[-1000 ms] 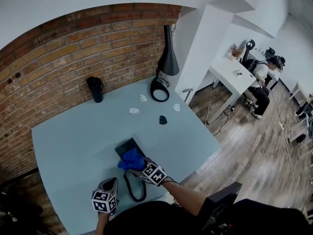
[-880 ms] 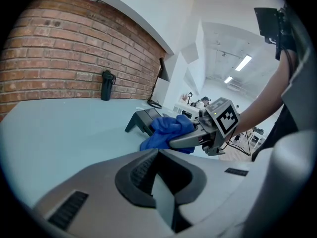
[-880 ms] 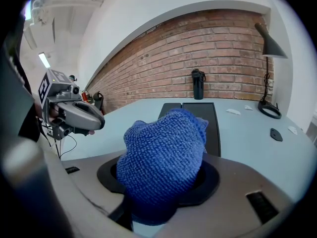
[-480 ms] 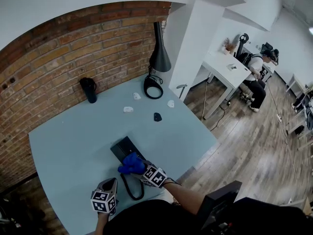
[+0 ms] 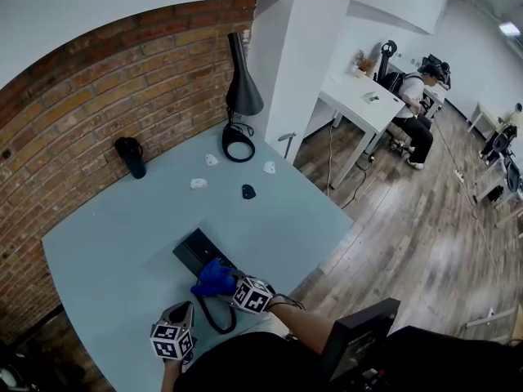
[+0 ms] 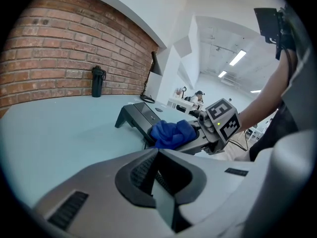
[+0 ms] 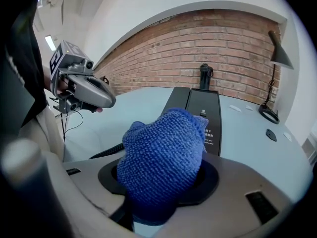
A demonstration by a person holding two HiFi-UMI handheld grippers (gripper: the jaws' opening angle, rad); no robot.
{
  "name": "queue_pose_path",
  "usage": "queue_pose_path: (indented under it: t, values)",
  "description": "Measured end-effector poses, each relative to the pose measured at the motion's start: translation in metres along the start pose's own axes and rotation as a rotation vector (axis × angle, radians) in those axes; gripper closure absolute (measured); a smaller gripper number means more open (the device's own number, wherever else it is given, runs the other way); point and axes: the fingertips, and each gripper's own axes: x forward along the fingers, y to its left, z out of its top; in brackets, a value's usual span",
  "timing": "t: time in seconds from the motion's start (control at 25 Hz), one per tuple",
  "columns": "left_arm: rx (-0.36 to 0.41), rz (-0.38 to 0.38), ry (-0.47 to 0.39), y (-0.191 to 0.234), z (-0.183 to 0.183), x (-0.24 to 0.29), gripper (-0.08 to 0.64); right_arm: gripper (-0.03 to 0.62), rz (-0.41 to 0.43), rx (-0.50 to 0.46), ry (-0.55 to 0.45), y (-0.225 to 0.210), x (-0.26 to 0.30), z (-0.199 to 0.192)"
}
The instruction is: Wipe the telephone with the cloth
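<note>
Found right tongs (image 5: 224, 283) clamped on the blue cloth (image 5: 212, 278), bunched at the near end of the black telephone (image 5: 196, 249) on the table (image 5: 106, 235). Found left tongs (image 5: 183, 309) closed, empty, well apart. Cannot make out telephone's near edge (covered by cloth).

Cloth (image 5: 214, 278) hides the near end of the telephone (image 5: 194, 250)
The bunched blue cloth covers the telephone's near end and the jaw tips of the right gripper (image 5: 227, 285). Print on the telephone's face is too small to read. Three pale bits (image 5: 199, 184) and a dark bit (image 5: 248, 192) beyond the telephone are too small to name.
</note>
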Motion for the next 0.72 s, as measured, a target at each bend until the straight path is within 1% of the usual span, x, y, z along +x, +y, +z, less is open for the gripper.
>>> queue_pose_path:
  t: [0.2, 0.4, 0.72]
  values:
    - [0.019, -0.023, 0.03, -0.011, -0.008, 0.005, 0.551, 0.377, -0.005, 0.019, -0.013, 0.001, -0.001, -0.003]
    - [0.031, -0.045, 0.061, -0.02, -0.017, 0.01, 0.551, 0.382, -0.006, 0.006, -0.009, 0.004, -0.001, -0.008]
    - [0.042, -0.065, 0.073, -0.03, -0.018, 0.016, 0.551, 0.385, 0.006, -0.014, 0.008, 0.001, -0.001, -0.008]
